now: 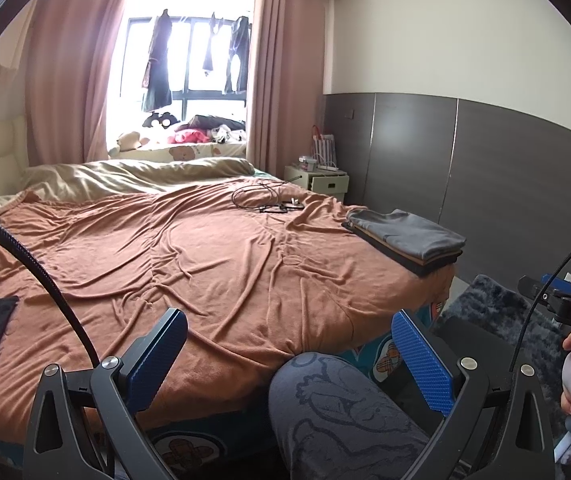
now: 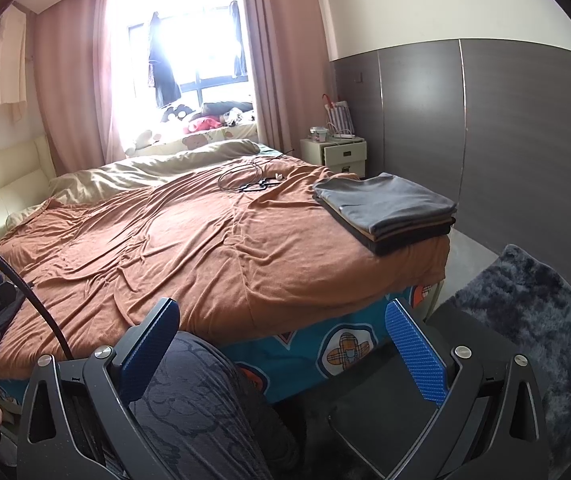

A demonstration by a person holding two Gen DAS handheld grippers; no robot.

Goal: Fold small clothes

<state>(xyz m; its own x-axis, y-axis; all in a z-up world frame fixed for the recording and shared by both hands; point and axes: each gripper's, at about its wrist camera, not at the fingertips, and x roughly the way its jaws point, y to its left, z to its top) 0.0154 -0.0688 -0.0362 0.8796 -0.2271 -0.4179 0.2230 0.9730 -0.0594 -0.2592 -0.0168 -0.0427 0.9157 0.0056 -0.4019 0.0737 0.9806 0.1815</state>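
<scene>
The right gripper [image 2: 281,336] is hovering with its jaws spread wide and empty above the person's patterned knee [image 2: 201,392], at the near edge of the bed [image 2: 189,240]. A stack of folded clothes [image 2: 385,208] is sitting at the bed's near right corner, a cable [image 2: 245,178] is lying toward the far edge, and a dark rug [image 2: 533,312] is covering the floor beside the bed.

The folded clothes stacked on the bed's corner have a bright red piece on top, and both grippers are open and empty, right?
Not quite: the top piece of the folded clothes is grey, as the right wrist view shows. Both the left gripper and right gripper are open and empty.
</scene>
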